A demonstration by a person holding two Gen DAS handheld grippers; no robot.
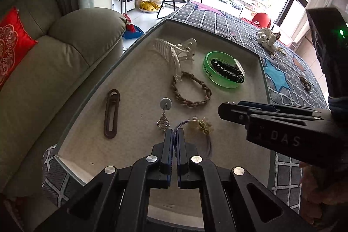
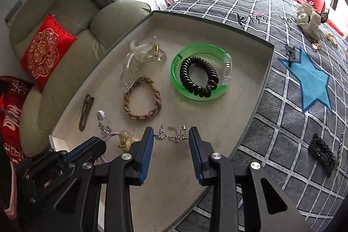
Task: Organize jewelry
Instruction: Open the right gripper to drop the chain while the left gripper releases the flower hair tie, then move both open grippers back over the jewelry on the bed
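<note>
A grey tray holds a clear hair claw, a green bangle with a black coil tie inside, a braided bracelet, a brown clip, a dangling earring and a purple hair tie with a yellow flower. My left gripper is shut on the purple hair tie. My right gripper is open around a silver earring lying on the tray.
On the checked cloth right of the tray lie a white scrunchie, a small black clip, a dark beaded clip and a chain. A sofa with a red cushion stands left.
</note>
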